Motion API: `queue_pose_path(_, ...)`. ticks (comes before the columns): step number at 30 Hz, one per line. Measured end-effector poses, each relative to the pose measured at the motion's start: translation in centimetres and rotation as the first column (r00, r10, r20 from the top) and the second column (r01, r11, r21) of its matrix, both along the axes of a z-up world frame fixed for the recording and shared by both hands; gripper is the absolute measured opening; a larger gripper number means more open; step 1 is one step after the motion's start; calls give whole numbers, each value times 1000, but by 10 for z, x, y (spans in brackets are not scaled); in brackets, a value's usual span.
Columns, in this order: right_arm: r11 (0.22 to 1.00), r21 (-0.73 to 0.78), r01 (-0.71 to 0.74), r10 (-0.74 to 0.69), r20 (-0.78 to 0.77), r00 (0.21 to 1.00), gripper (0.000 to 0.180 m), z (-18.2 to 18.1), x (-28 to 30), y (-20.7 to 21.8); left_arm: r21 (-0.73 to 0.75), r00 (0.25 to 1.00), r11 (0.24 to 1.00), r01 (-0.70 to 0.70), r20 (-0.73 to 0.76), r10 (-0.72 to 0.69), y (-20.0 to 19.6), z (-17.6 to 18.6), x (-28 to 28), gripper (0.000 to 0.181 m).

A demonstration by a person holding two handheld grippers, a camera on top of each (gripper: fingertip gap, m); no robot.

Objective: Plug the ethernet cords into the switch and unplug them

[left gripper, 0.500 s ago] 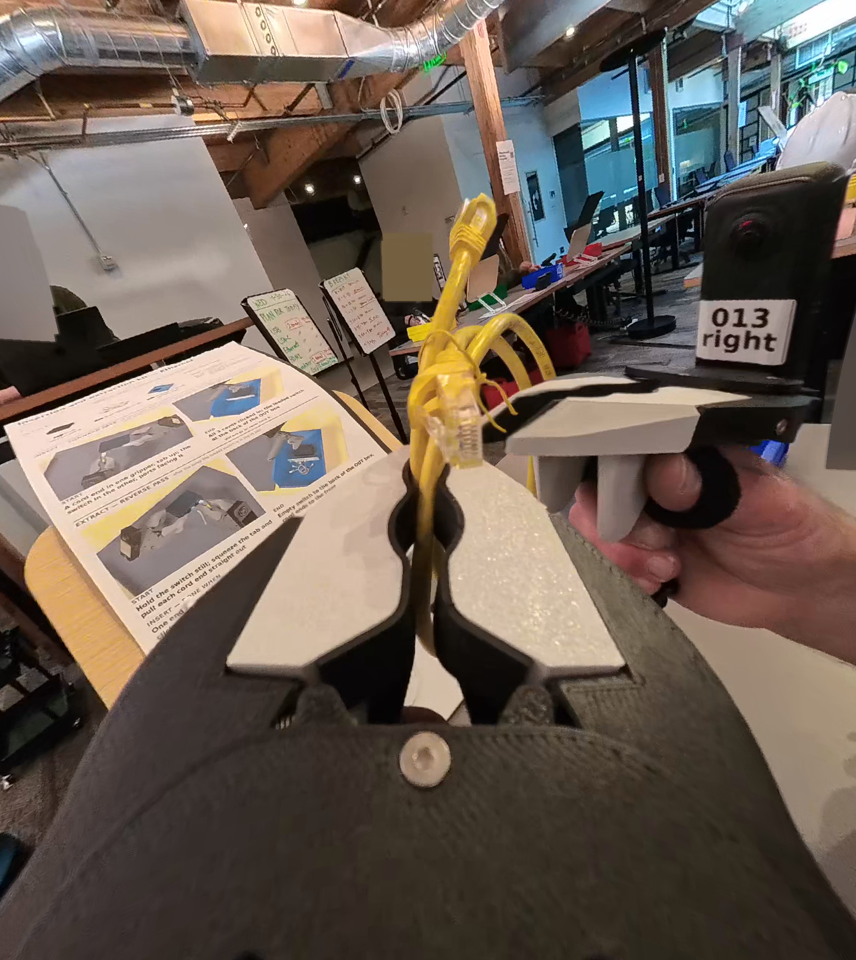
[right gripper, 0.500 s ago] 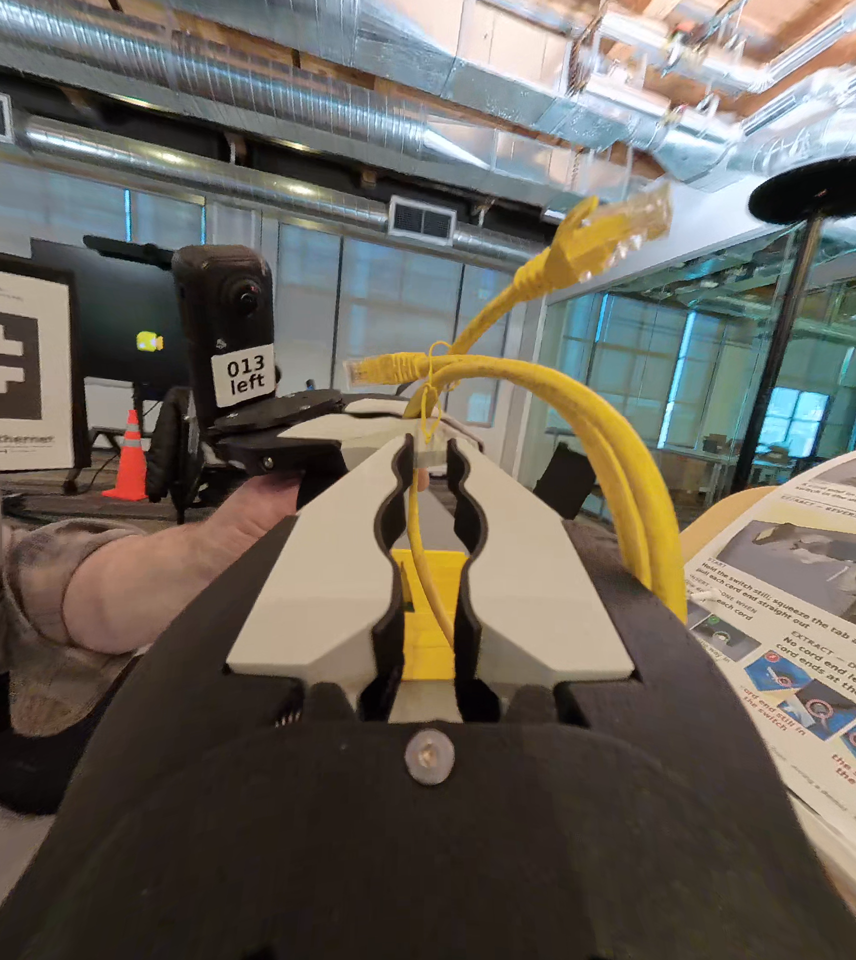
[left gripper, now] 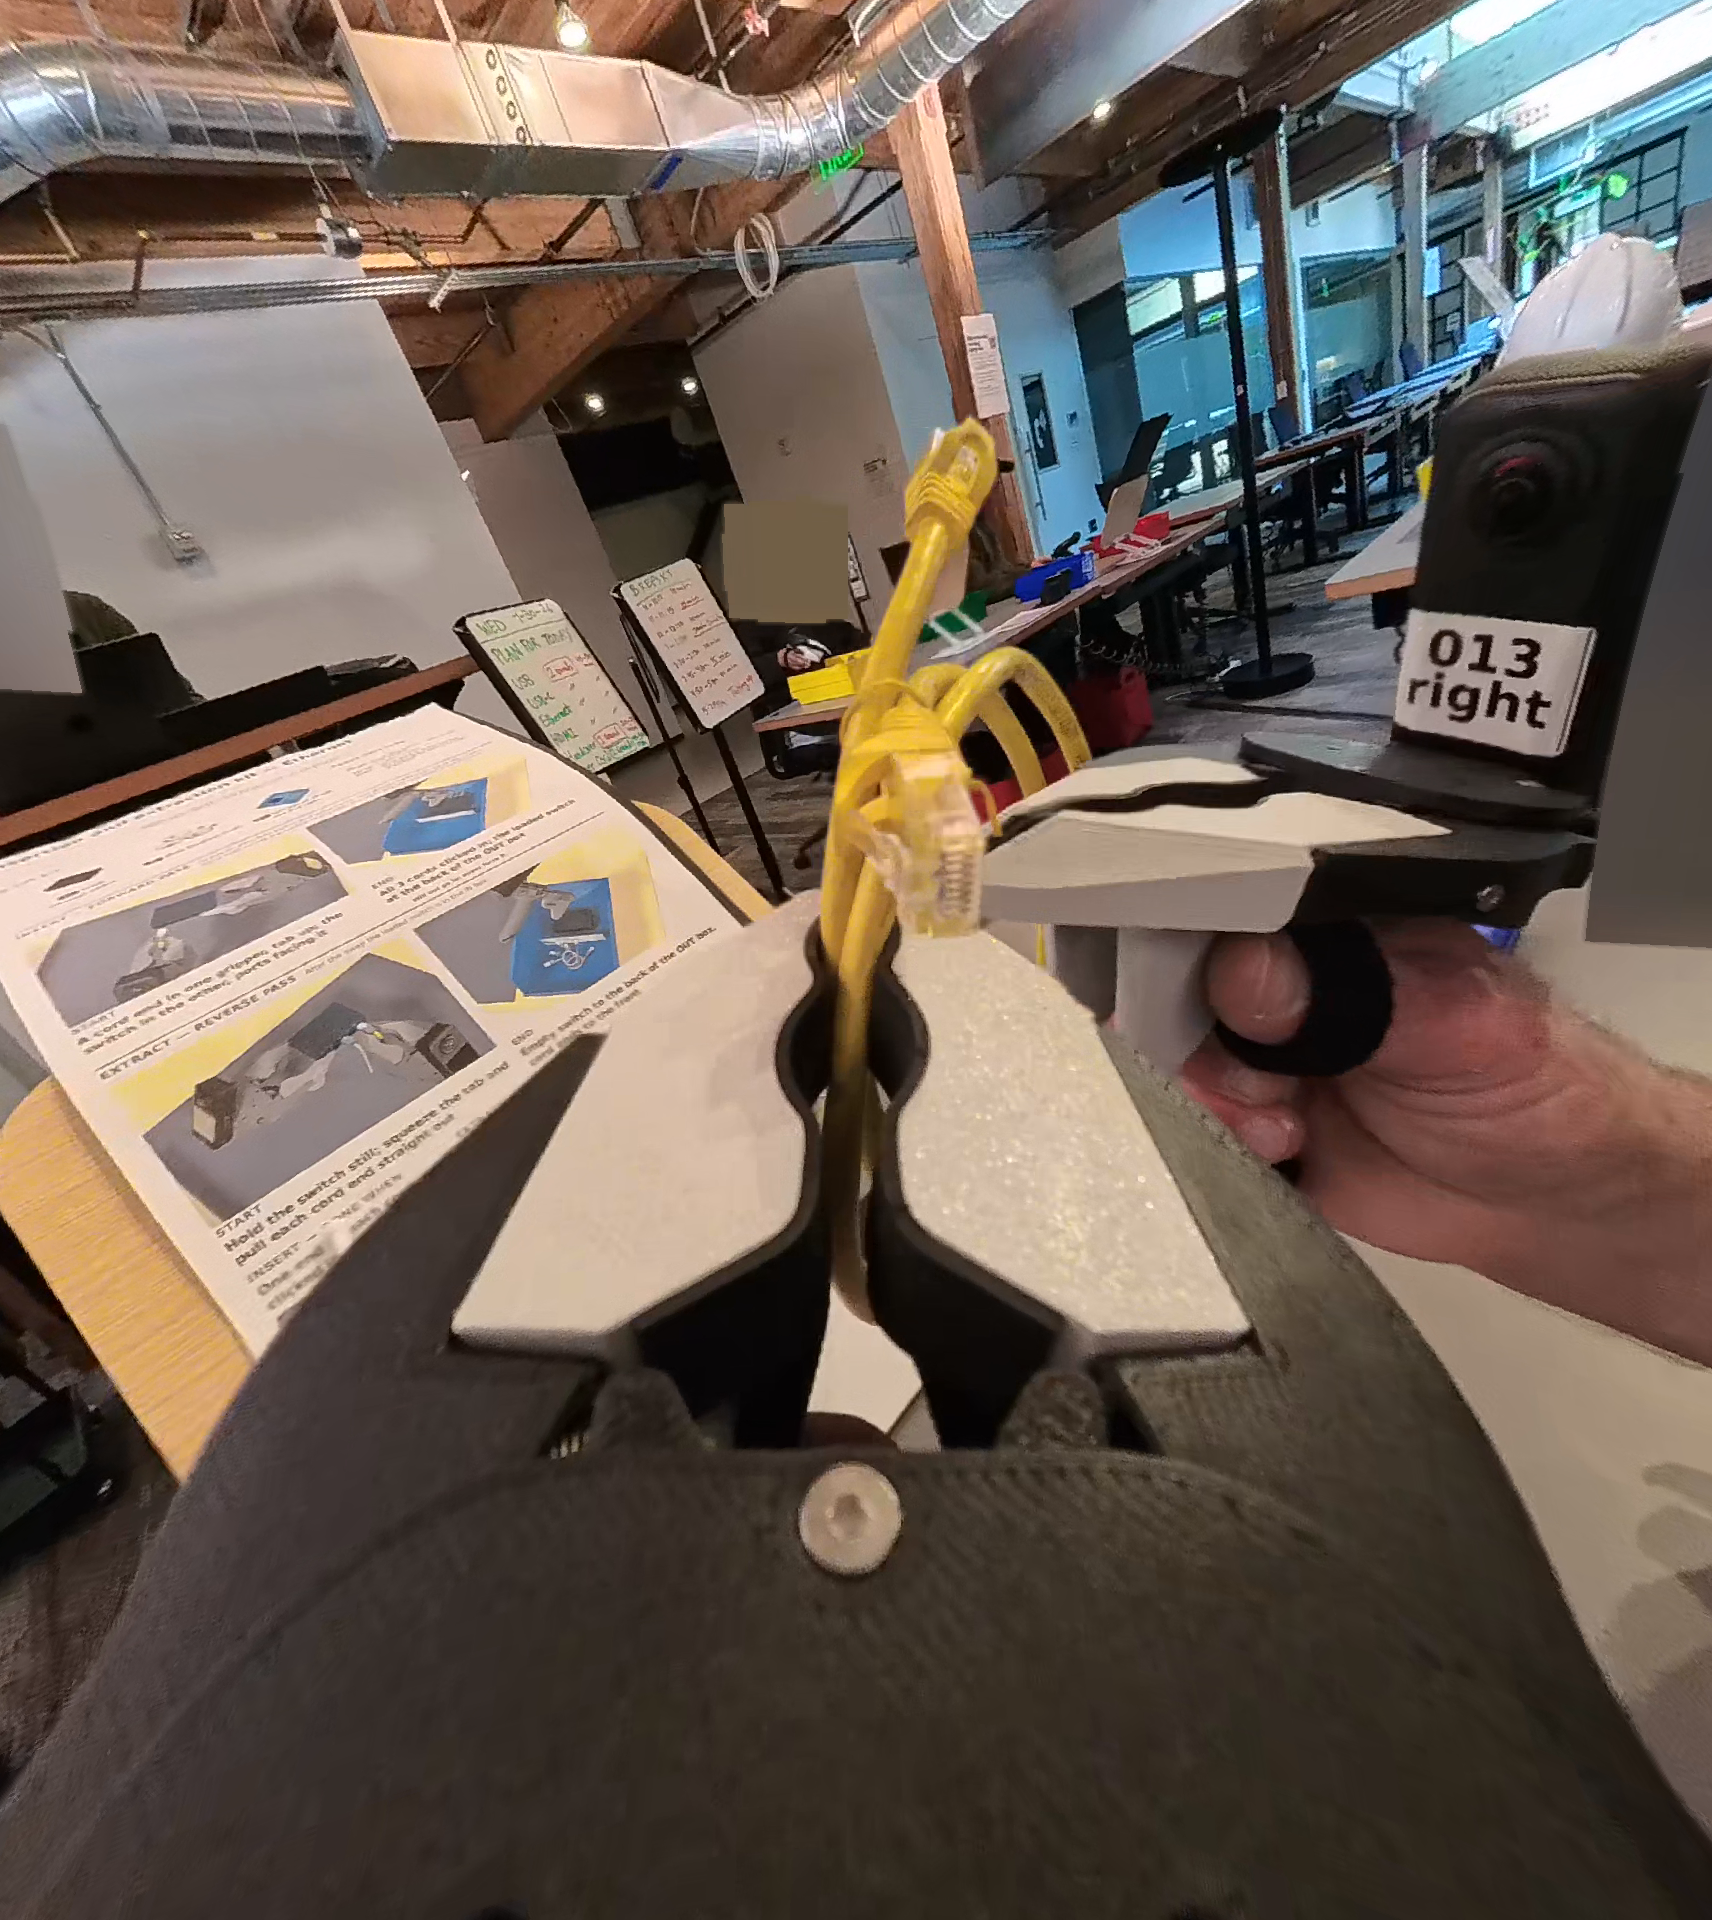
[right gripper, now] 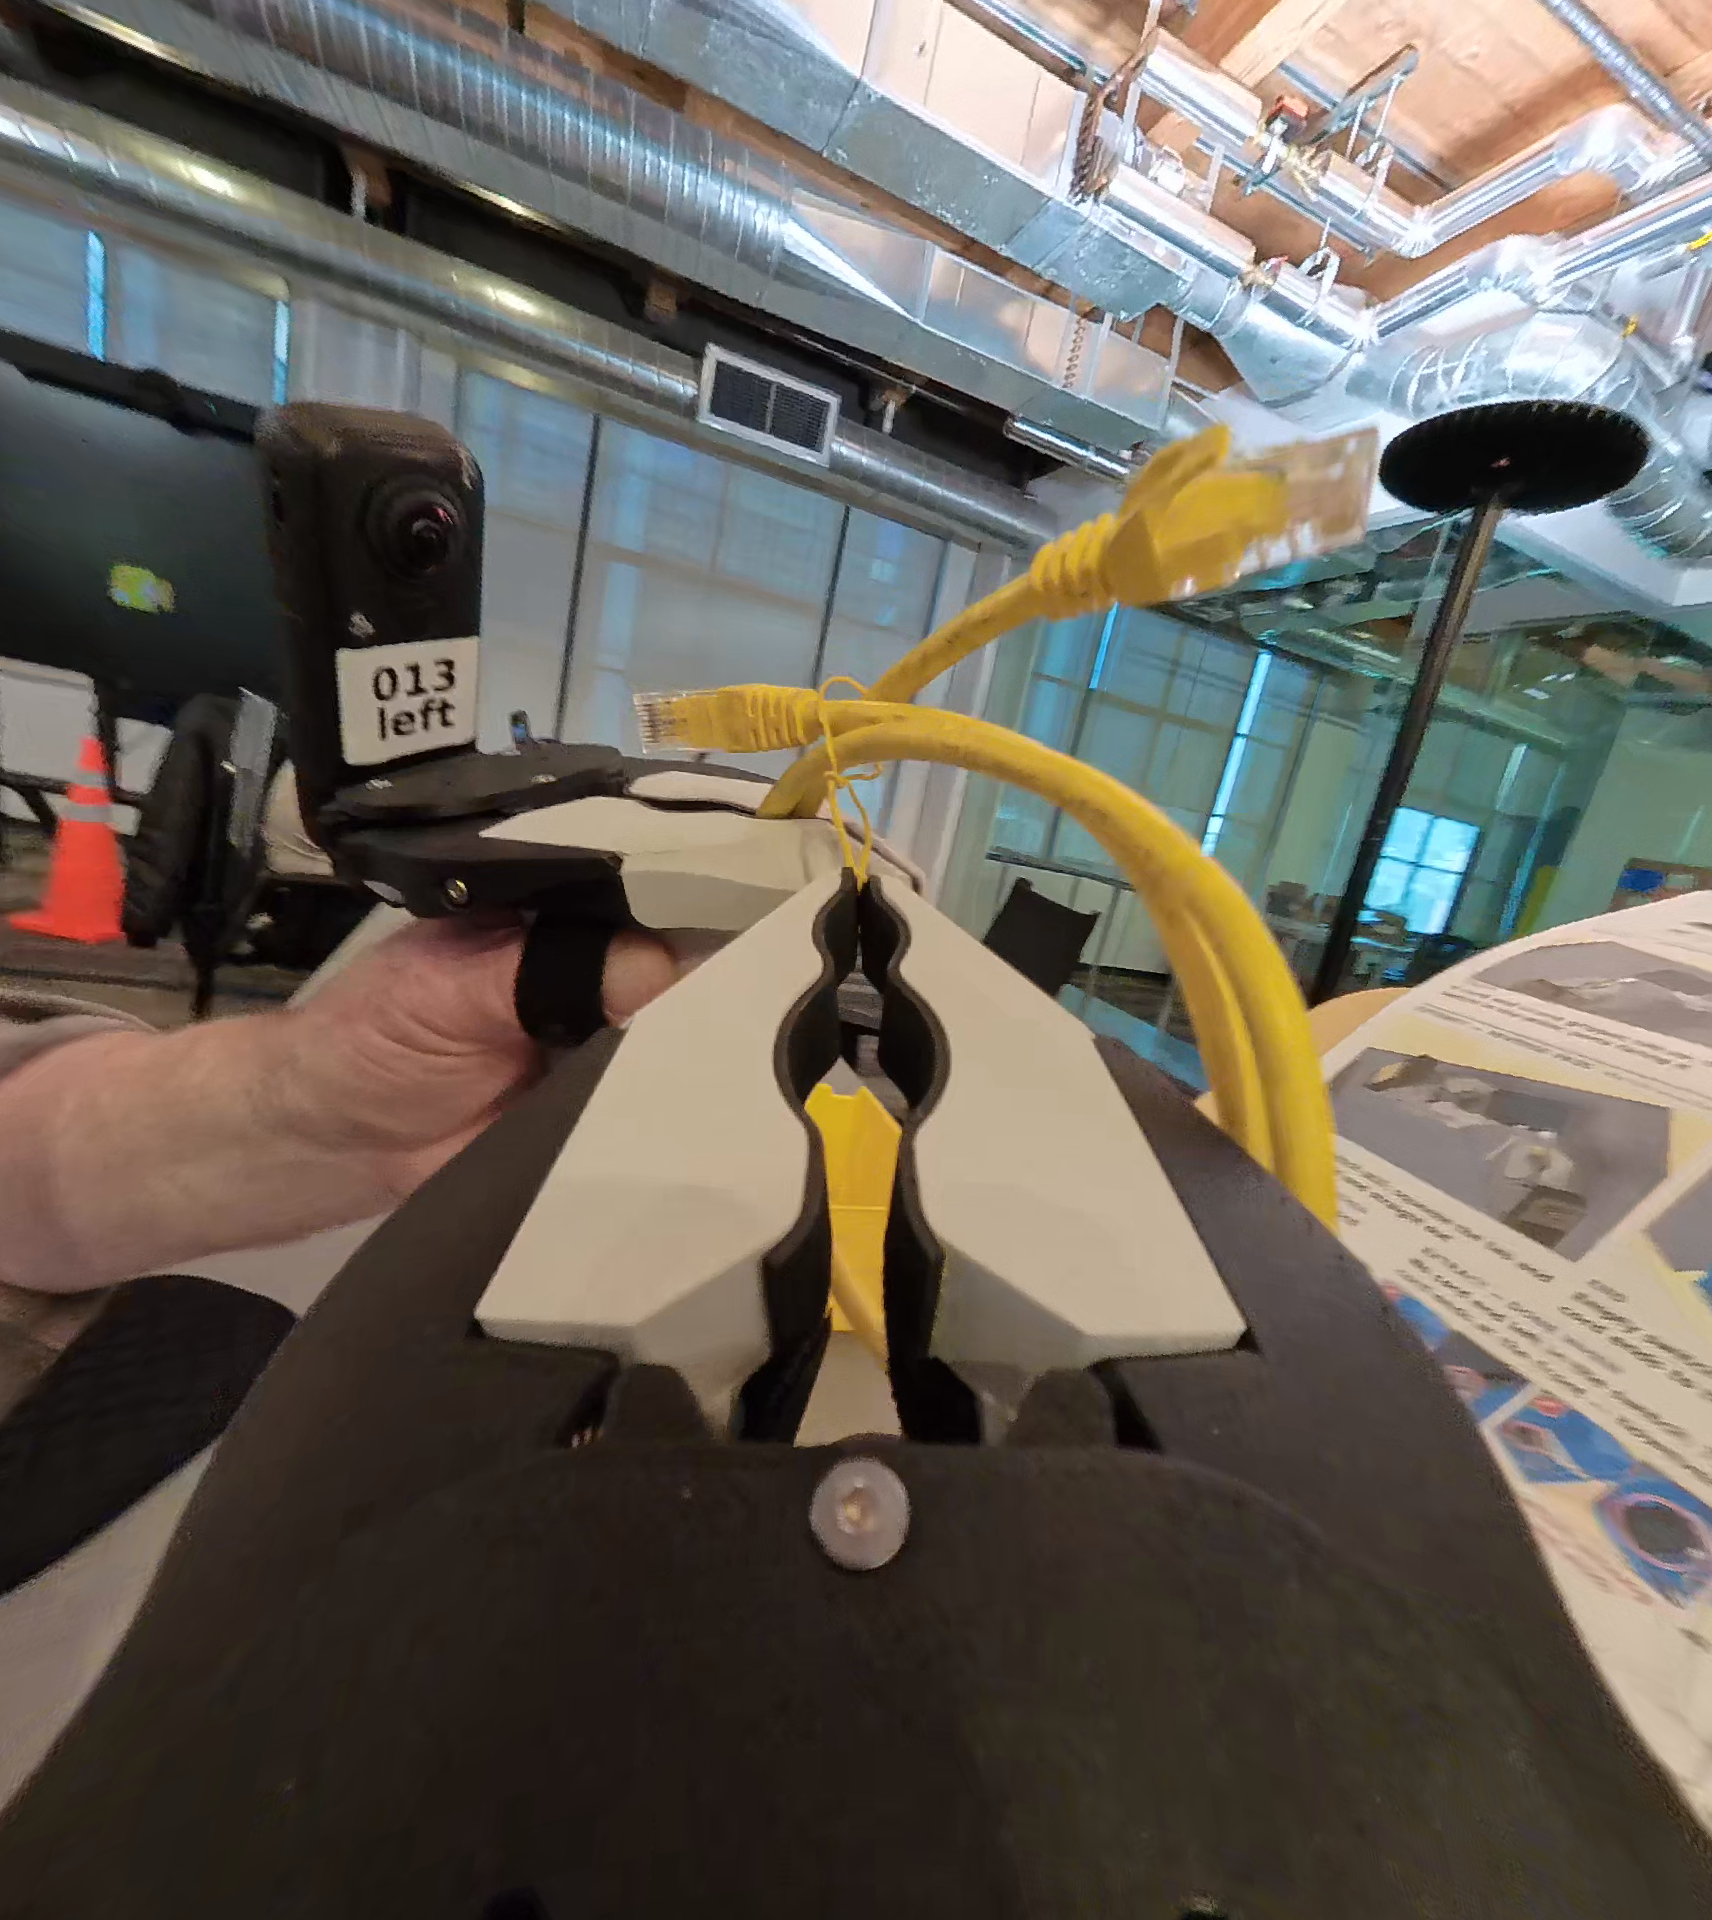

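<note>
The pale wood-edged worktop point(left gripper: 73, 1195) carries a large printed instruction sheet with yellow and blue photographs point(left gripper: 332, 935). Above it, the left gripper point(left gripper: 847, 940) has its jaws clenched on a bundle of yellow ethernet cords point(left gripper: 857, 935), whose clear-tipped plugs stand above the fingertips. The right gripper point(right gripper: 860, 894), held crosswise against the bundle, has its jaws closed on the thin yellow twist tie point(right gripper: 847, 821) binding the cords. No switch is visible in either view. Judgement: the step in hand is preparatory, freeing the cords before any plugging; the next move calls for working the tie loose while the bundle is held steady.
</note>
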State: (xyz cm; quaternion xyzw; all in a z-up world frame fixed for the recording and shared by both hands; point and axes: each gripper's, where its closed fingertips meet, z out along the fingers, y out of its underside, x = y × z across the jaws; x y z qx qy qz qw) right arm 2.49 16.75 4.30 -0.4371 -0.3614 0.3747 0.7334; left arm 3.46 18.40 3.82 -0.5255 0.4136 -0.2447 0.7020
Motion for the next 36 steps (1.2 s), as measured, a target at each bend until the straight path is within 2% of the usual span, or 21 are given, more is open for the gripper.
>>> queue_pose_path(4, 980, 120, 160, -173, 102, 980, 0, -3, 8, 8, -42, 1000, 999, 31, -3, -31, -2, -4, 3, 2)
queue_pose_path(7, 917, 246, 316, -361, 170, 917, 0, -2, 17, 13, -75, 1000, 997, 29, -7, -29, -1, -6, 3, 2)
queue_pose_path(9, 822, 376, 427, -524, 207, 826, 0, 2, 24, 14, -83, 1000, 997, -2, -23, 0, 4, -9, 1, 1)
queue_pose_path(12, 592, 613, 523, -760, 207, 616, 0, 13, 30, 5, -121, 999, 992, -31, -44, 26, 14, -16, -1, 1)
queue_pose_path(14, 488, 701, 521, -820, 164, 548, 0, 26, 27, -12, -143, 995, 987, -74, -75, 64, 24, -23, -5, 1)
queue_pose_path(15, 479, 724, 497, -819, 164, 550, 0, 28, 20, -22, -135, 992, 986, -98, -96, 86, 30, -27, -7, 2)
queue_pose_path(19, 637, 699, 324, -701, 351, 621, 0, -9, -14, -16, -141, 993, 985, -103, -75, 94, 35, -28, -11, 1)
queue_pose_path(21, 693, 637, 337, -644, 338, 686, 0, -10, -10, -8, -75, 991, 990, -115, -81, 109, 29, -21, -14, 1)
queue_pose_path(24, 802, 457, 384, -541, 286, 791, 0, -3, 6, 5, -31, 985, 988, -151, -94, 147, 28, -18, -18, 1)
queue_pose_path(25, 819, 419, 392, -523, 263, 811, 20, -1, 9, 8, -32, 985, 988, -154, -88, 151, 28, -18, -19, 1)
queue_pose_path(26, 834, 383, 396, -513, 276, 813, 23, -3, 10, 12, -33, 985, 987, -155, -82, 152, 27, -18, -20, 2)
queue_pose_path(32, 922, 256, 291, -359, 279, 891, 14, -16, -4, 15, -15, 989, 992, -129, -69, 128, 21, -19, -13, 2)
queue_pose_path(36, 940, 217, 263, -315, 255, 914, 5, -18, -9, 13, -9, 990, 993, -121, -67, 120, 17, -18, -11, 2)
